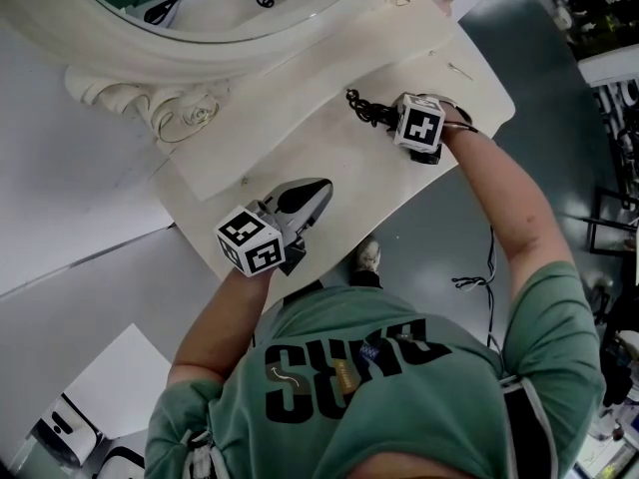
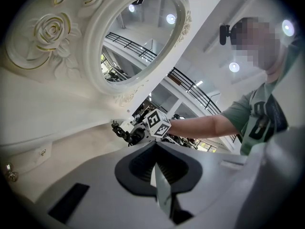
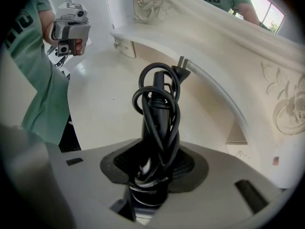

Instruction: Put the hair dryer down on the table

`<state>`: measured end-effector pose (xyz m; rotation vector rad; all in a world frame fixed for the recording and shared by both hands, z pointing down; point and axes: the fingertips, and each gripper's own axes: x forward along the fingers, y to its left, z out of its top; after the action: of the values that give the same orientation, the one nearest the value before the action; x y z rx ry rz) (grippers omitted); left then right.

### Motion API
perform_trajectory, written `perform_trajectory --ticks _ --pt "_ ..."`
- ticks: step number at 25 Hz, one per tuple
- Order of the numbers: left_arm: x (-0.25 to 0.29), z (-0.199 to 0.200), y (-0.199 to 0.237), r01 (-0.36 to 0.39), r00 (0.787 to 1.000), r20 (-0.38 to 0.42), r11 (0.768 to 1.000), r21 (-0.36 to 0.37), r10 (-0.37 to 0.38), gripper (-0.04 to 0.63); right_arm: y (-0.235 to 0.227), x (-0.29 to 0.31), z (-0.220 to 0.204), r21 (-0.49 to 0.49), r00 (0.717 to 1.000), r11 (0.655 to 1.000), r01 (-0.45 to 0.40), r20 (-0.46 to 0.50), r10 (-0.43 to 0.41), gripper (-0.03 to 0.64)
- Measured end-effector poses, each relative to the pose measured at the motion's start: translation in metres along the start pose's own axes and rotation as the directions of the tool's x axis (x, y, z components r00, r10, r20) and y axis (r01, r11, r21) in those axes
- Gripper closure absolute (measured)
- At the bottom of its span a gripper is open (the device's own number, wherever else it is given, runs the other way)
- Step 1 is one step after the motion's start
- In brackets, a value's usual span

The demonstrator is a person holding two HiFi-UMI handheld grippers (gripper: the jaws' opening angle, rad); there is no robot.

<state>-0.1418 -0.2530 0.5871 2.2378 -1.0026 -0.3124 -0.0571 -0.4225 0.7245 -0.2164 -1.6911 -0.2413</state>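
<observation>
R tool (image 1: 404,128) clenched on black cord-wrapped hair dryer (image 3: 157,118), low over white bench (image 3: 105,104), contact unclear. L tool (image 2: 159,185) closed, empty. Risk: loose cord loops (image 3: 143,99) snag jaws at release, dryer tips or rolls.

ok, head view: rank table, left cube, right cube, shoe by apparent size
1. table
2. left cube and right cube: near alike. The left looks slightly bigger but may just be nearer the camera, so unranked.
3. shoe
</observation>
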Motion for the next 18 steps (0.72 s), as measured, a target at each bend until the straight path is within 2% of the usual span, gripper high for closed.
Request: perform_trajectory --ticks 10,18 --pt "-0.007 -0.007 0.0 0.004 1.0 -0.002 1.0 -0.014 -0.004 0.586 0.001 0.02 0.0 -0.003 0.995 0.999 -0.043 -0.087 0.043 0.465" --pt "-0.013 -0.01 0.002 -0.001 1.0 -0.005 1.0 -0.018 0.001 0.586 -0.005 0.03 0.004 0.001 0.993 1.0 -0.031 -0.112 0.031 0.456"
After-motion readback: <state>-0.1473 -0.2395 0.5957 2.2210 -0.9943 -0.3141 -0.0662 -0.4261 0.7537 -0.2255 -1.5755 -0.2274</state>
